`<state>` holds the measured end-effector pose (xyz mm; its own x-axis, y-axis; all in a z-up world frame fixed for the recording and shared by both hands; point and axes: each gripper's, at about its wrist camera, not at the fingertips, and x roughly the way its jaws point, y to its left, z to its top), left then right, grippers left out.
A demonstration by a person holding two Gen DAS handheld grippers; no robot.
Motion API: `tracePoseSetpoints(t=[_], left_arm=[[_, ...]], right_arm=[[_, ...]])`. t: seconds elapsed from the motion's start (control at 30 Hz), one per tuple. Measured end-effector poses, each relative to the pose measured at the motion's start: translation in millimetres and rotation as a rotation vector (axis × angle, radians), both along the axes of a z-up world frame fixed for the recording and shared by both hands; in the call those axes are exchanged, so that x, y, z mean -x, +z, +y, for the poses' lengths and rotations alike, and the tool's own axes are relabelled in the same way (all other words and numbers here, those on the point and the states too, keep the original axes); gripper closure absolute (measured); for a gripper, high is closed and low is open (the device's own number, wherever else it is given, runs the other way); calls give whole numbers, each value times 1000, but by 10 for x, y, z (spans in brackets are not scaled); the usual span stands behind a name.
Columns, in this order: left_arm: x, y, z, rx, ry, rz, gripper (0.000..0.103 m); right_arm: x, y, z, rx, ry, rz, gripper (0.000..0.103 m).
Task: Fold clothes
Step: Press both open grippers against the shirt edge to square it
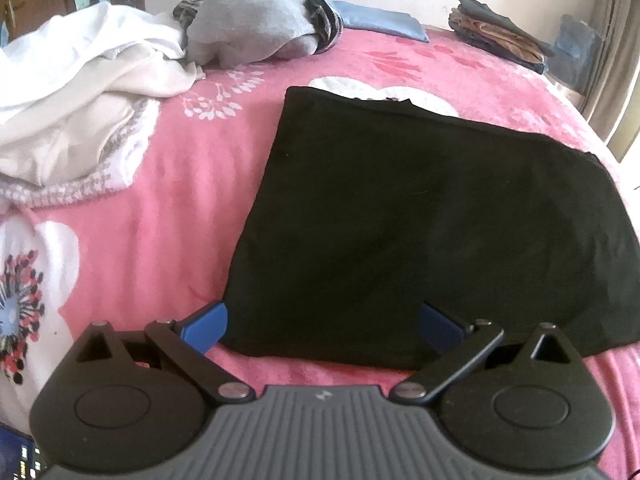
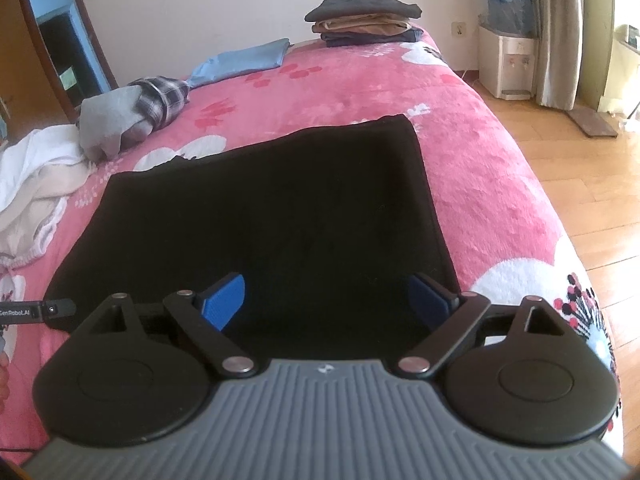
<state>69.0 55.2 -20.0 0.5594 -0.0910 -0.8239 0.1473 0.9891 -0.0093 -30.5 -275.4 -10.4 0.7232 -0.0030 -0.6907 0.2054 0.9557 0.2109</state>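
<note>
While the black garment (image 1: 420,216) is lying flat, partly folded, on the pink bed (image 1: 180,208), both hand-held grippers, left (image 1: 322,326) and right (image 2: 326,300), are hovering spread over its near edge, probably needing to pinch it for another fold.

bare pink bedspread (image 2: 472,152) right of black garment (image 2: 260,216), clothes heap (image 1: 80,92) crowding left

Lying flat on the pink flowered blanket (image 2: 328,92): a folded black garment (image 2: 256,216). Hovering over the near edge of that garment with jaws standing wide apart, nothing between the blue pads (image 2: 224,300): the right gripper (image 2: 325,300). Sitting far beyond the garment, by the wall: a stack of folded clothes (image 2: 364,20). Lying to the left of the garment: a grey and plaid bundle (image 2: 132,116) and a white heap (image 2: 32,176).
</note>
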Motion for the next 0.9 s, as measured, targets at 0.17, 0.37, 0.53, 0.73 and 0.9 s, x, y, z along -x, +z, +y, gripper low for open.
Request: tracePoseSetpoints(t=[0.17, 0.37, 0.53, 0.73, 0.9], left_arm=[[11, -10, -15, -23, 1, -5, 1], [6, -23, 18, -28, 14, 3, 1], [-6, -45, 40, -34, 24, 14, 1], [17, -75, 143, -4, 39, 54, 1], [104, -28, 343, 62, 75, 63, 1]], right_arm=[[12, 11, 18, 12, 9, -4, 13], [30, 15, 64, 32, 29, -6, 13], [36, 21, 108, 48, 49, -7, 13], [30, 33, 166, 62, 80, -23, 13], [-111, 168, 301, 87, 169, -61, 13]])
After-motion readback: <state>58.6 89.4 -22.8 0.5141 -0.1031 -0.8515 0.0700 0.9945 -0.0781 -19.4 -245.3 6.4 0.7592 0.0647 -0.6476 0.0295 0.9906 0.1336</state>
